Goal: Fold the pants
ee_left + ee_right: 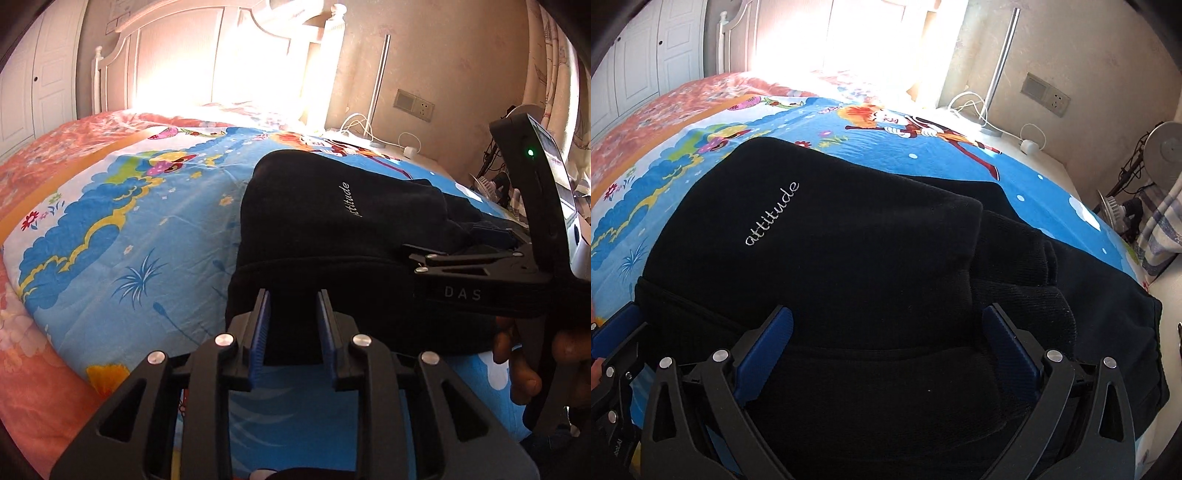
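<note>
Pants: the black pants [849, 236], stitched "attitude", lay bunched in folded layers on the bed [1034, 192], over its blue cartoon sheet.
Left tool: the left tool [293, 328] stood at the pants' near edge, its 2 blue pads narrowly apart with black fabric between them; whether they pinched it could not be told.
Right tool: the right tool [888, 343] hung over the pants with its jaws spread wide, gripping nothing.
Hand: a hand [524, 365] held the right tool's handle.
</note>
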Demonstrator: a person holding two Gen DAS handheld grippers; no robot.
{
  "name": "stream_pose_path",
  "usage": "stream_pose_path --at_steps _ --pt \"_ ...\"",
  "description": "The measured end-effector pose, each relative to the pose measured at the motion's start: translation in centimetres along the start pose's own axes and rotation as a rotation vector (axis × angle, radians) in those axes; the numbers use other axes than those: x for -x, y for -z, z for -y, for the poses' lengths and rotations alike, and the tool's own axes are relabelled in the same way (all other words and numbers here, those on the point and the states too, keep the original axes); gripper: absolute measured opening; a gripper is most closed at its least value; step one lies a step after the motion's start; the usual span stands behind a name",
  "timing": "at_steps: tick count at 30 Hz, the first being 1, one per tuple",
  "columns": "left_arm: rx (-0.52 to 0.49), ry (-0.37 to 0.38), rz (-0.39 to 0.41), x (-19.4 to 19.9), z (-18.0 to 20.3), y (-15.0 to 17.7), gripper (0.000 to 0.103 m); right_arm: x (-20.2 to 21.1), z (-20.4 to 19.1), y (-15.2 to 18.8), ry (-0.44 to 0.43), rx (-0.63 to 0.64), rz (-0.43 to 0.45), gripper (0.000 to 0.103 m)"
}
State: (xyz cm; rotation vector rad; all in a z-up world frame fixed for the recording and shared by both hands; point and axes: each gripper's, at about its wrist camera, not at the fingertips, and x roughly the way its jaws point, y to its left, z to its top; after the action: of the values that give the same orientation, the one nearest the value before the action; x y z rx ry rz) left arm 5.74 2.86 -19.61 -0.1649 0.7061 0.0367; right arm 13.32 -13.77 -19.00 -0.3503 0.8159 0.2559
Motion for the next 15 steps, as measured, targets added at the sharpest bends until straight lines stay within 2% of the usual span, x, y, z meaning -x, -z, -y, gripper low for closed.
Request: stream_pose_path --at_steps 2,4,5,6,8,11,12,13,15 --pt "0.011 0.018 -0.005 0.2 0.1 -0.2 0.032 0.0 0.0 0.3 -0.002 -0.007 0.003 0.099" --pt "0.042 0.074 -0.006 0.5 -0.1 -0.4 0.057 -0.1 0.0 0.4 -0.003 0.000 0.002 0.099" --pt "0.043 0.077 -0.007 0.7 0.1 -0.5 0.064 -0.1 0.1 0.4 -0.004 0.004 -0.002 0.099" --pt "0.030 0.044 -0.005 0.9 0.5 -0.7 0.075 -0.2 0.1 0.3 -0.006 0.006 -0.006 0.099" --pt "0.006 -0.019 0.004 1.4 0.9 -1.0 0.080 -0.2 0.2 0.3 -0.009 0.005 -0.010 0.099" --pt "0.003 -0.015 0.062 2.9 0.8 -1.6 0.093 -0.2 0.2 0.4 -0.008 0.003 -0.006 0.099" --pt "-0.008 -0.022 0.093 3.5 0.8 -1.8 0.101 -0.2 0.2 0.4 -0.008 0.003 -0.005 0.099" --pt "-0.021 -0.010 0.129 3.9 0.7 -1.8 0.101 -0.2 0.2 0.4 -0.009 0.003 -0.005 0.099" --pt "-0.050 -0.027 0.149 4.1 0.4 -2.3 0.101 -0.2 0.2 0.4 -0.010 0.002 -0.005 0.099"
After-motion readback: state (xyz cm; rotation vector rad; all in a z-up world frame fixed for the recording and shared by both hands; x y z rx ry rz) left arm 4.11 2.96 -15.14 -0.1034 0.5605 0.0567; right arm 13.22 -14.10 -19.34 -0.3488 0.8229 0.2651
